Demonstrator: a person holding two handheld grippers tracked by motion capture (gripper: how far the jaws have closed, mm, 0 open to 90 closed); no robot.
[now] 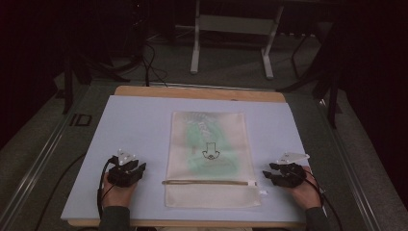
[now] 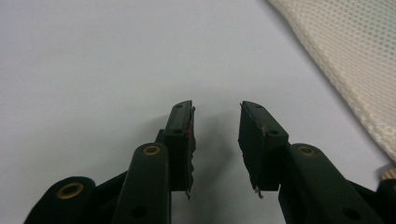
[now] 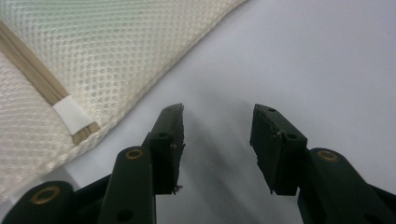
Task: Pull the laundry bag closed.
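Observation:
A cream mesh zipper bag [image 1: 210, 159] lies flat in the middle of the pale blue mat [image 1: 139, 125], with something green showing through it and a tan zipper [image 1: 209, 182] running across near its front end. My left gripper [image 1: 131, 169] rests on the mat to the bag's left, open and empty [image 2: 216, 109]; the bag's mesh edge [image 2: 345, 60] lies to its right. My right gripper [image 1: 272, 173] rests to the bag's right, open and empty [image 3: 218, 112], beside the zipper's white-tabbed end [image 3: 74, 116].
The mat covers a wooden table [image 1: 199, 92]. Behind the table stand a white frame's legs [image 1: 195, 45] and dark stands on grey carpet. Cables [image 1: 102, 187] trail from both grippers toward the front edge.

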